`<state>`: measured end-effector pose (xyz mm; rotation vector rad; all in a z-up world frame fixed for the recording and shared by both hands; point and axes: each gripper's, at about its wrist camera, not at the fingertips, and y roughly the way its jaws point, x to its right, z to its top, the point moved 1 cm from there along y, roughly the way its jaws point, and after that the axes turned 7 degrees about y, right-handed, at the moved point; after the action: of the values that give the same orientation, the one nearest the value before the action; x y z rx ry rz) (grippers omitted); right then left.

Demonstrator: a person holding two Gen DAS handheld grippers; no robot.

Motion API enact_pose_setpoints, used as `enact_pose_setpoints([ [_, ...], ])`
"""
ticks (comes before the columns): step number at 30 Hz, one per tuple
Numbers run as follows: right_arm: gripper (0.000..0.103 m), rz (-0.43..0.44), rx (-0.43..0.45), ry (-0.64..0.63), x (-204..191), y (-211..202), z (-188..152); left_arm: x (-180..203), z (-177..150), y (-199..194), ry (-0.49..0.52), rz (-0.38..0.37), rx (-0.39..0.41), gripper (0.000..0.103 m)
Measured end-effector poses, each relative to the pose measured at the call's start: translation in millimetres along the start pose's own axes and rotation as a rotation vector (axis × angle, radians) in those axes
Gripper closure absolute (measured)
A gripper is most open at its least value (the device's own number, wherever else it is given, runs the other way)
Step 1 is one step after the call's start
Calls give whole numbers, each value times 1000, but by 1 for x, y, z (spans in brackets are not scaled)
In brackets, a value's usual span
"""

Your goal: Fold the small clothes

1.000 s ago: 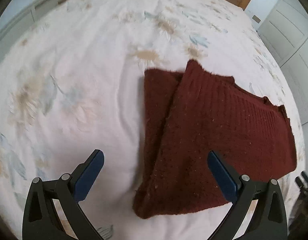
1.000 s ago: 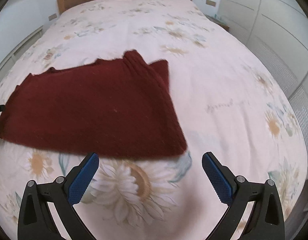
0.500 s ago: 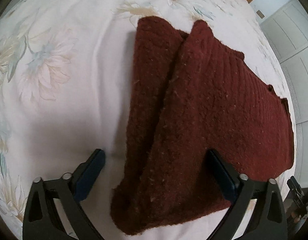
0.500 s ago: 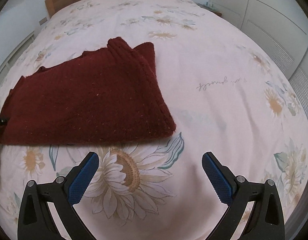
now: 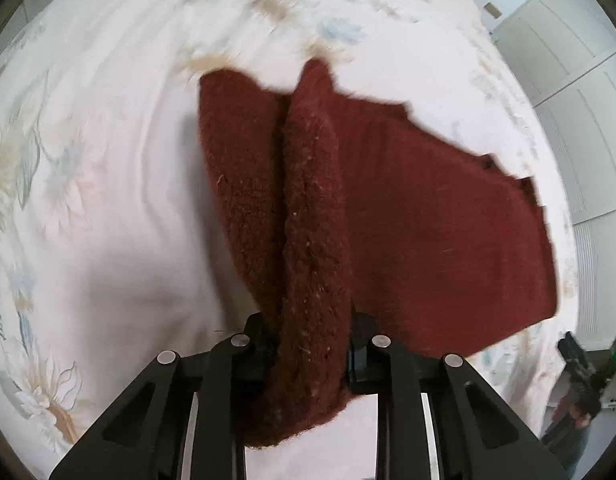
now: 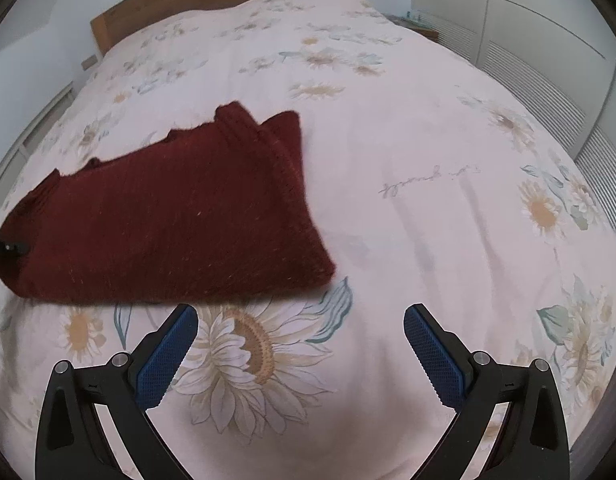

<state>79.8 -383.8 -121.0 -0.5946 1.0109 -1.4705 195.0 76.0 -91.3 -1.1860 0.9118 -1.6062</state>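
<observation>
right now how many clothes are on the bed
1: a dark red knitted garment, folded, lying on the floral bedspread. Its near folded edge is pinched in the left gripper. No other clothing shows, though the whole bed isn't in view.

Both wrist views look steeply down, sharing the sweater (image 5: 408, 220) on the bed (image 6: 388, 140).

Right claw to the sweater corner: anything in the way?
Nothing visible. The right claw hangs open over bare bedspread, with the sweater corner just ahead. The left claw, just closed, pinches the other end.
</observation>
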Motion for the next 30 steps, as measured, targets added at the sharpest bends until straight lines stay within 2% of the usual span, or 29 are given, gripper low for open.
enact_pose_setpoints([
  [3,0,10,20,19,8,-7,3,29,14,-23,12,-57,31,85],
  [8,0,27,63,44,25,-22,13,104,40,-45,86,-137,74,85],
  [10,0,29,78,56,32,-28,17,145,56,-45,126,-165,85,85],
  [11,0,32,88,63,37,-32,20,157,51,-49,142,-176,87,85],
  [14,0,32,112,83,50,-42,25,215,65,-34,198,-202,85,85],
  [17,0,13,110,104,65,-47,26,275,68,-2,267,-188,54,85],
  [21,0,-29,57,128,84,-44,20,323,69,60,309,-152,-11,85],
  [25,0,-42,20,146,96,-38,9,337,56,109,320,-47,-61,85],
  [30,0,-37,0,158,102,-31,0,329,43,127,300,-3,-64,80],
])
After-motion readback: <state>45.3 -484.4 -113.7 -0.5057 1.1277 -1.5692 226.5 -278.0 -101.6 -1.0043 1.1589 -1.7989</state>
